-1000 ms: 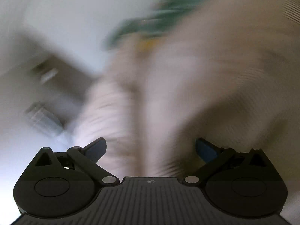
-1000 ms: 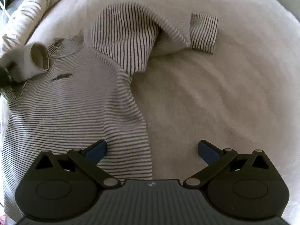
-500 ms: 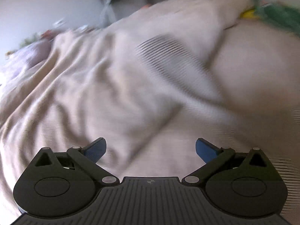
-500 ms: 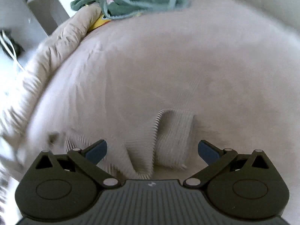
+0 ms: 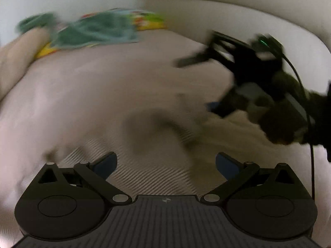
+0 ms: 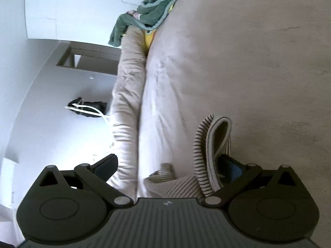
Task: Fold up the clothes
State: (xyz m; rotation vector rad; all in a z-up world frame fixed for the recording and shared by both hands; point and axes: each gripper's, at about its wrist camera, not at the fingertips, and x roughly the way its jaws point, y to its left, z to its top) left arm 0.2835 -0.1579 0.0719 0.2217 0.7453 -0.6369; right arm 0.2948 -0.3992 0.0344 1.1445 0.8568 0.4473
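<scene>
Two views, both grippers with jaws spread wide.

Left wrist view, heavily motion-blurred: left gripper is open and gripping nothing, blue pads well apart. Striped shirt lies on the beige bed cover directly under and between the fingers; whether either pad touches the fabric is unclear through the blur. Right gripper shows at upper right, held in a dark gloved hand, with a cable trailing down from it. Green towel lies at the far edge of the bed, over something yellow.

Right wrist view, sharp: right gripper is rolled sideways, jaws wide open, not clamped. Striped sleeve cuff stands on edge right against the right-hand finger, with more shirt fabric bunched between the fingers at the gripper base. Rolled beige blanket runs along the bed edge.
</scene>
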